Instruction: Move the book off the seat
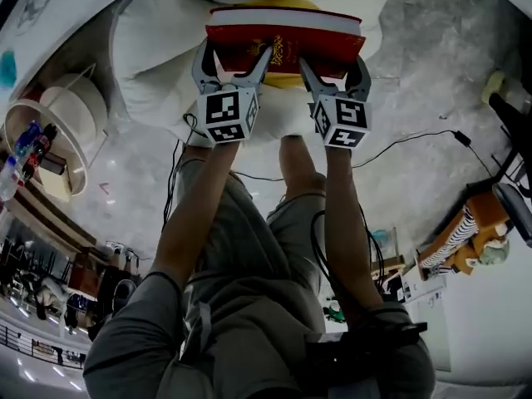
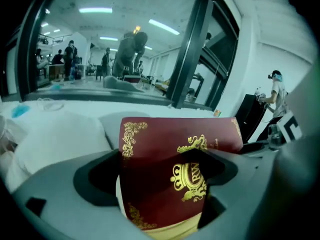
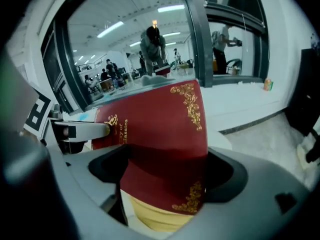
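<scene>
The head camera looked steeply down past the person's arms (image 1: 191,214) at the left gripper (image 1: 236,56), the right gripper (image 1: 332,63) and the floor (image 1: 432,73). Each gripper camera sat low behind its own jaws and looked along them, very close to the red book (image 1: 284,40). All three views shared that book

Ceiling strip lights (image 2: 95,10) lit both gripper views brightly, with a cool tint; wide lenses curved the edges and blackened the corners; the head view was dimmer, shadowed below; gold print on the book (image 2: 160,151) was sharp.
</scene>
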`<state>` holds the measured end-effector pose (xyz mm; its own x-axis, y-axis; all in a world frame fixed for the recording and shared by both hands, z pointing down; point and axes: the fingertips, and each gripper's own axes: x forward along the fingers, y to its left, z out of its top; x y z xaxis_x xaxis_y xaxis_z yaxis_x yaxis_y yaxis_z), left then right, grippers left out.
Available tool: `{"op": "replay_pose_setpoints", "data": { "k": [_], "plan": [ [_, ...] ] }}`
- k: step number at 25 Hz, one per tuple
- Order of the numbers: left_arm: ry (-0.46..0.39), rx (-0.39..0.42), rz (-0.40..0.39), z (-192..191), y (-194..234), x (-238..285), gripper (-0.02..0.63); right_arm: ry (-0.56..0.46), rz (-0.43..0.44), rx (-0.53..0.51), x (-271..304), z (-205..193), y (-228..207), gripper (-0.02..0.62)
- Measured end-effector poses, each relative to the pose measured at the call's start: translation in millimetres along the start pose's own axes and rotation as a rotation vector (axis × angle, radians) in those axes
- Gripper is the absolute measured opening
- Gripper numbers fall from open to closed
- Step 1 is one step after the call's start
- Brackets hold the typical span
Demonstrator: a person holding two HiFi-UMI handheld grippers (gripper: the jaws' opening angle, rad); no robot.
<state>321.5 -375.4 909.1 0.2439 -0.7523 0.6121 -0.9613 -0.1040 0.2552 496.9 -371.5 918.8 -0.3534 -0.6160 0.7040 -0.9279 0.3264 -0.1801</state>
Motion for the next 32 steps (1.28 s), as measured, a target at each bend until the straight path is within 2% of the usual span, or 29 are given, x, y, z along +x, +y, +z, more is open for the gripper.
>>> {"op": "replay_pose_setpoints", "data": {
  "k": [3, 7, 12, 15, 19, 23, 26, 32],
  "plan": [
    [-0.115, 0.04, 0.01, 77, -8, -32, 0.485, -0.119, 0.008, -0.036, -31, 73, 13, 0.437],
    [-0.22, 0.089, 0.02, 169, -16, -105, 0.486, -0.206, 0.026, -0.059, -97, 155, 52, 0.437],
    [-0.468, 0.22, 0.015, 320, -33, -174, 0.486, -0.47, 0.035, -0.084, -161, 290, 84, 0.437],
    [-0.556, 0.277, 0.018, 378, -57, -237, 0.486, -0.569, 0.057, -0.088, -224, 341, 105, 0.437],
    [-0.616, 0.275, 0.023, 418, -76, -327, 0.486, -0.616, 0.061, -0.125, -314, 381, 140, 0.437],
    [-0.717, 0.282, 0.007, 461, -93, -390, 0.486, -0.715, 0.04, -0.171, -381, 423, 163, 0.437],
    [-0.776, 0.309, -0.007, 488, -106, -419, 0.486, -0.782, 0.034, -0.187, -413, 447, 171, 0.437],
    [-0.825, 0.293, -0.056, 497, -114, -436, 0.485, -0.832, 0.009, -0.221, -436, 453, 176, 0.437]
  ]
}}
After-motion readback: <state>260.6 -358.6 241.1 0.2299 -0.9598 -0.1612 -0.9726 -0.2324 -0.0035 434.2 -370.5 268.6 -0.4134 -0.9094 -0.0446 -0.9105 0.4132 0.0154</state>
